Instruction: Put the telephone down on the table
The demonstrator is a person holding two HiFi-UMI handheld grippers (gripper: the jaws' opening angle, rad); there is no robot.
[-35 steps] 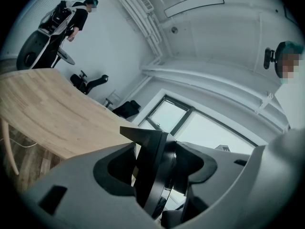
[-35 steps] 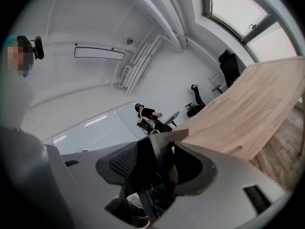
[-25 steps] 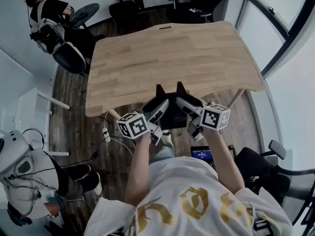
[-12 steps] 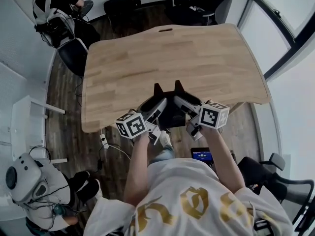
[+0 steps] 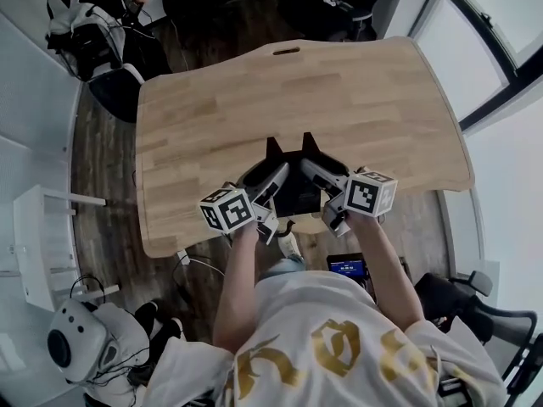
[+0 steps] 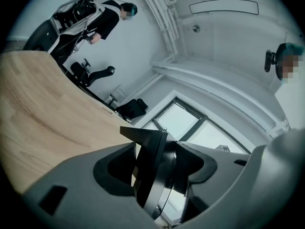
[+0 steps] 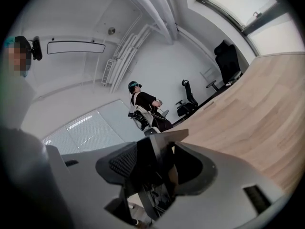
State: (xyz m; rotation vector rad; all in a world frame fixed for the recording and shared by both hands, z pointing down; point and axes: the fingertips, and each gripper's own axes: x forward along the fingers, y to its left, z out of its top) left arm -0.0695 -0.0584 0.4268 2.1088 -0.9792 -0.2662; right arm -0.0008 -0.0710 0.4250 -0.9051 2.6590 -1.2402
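I hold a black telephone (image 5: 297, 192) between the two grippers, just above the near edge of the wooden table (image 5: 356, 91). My left gripper (image 5: 270, 176) is shut on its left side and my right gripper (image 5: 316, 170) on its right side. In the left gripper view the telephone's thin black edge (image 6: 153, 168) stands clamped between the grey jaws, with the tabletop (image 6: 43, 109) at the left. From the right gripper's camera, the telephone (image 7: 151, 173) fills the gap between the jaws, and the tabletop (image 7: 252, 109) lies at the right. The telephone's underside is hidden.
Black office chairs (image 5: 191, 2) stand beyond the table's far side. One person (image 5: 85, 24) sits at the far left and another with a white headset (image 5: 76, 346) at the lower left. A power strip and cables (image 5: 182, 257) lie on the floor under the table's near edge.
Both grippers have carried the telephone forward, from in front of the table's near edge to over that edge. The grip is unchanged.
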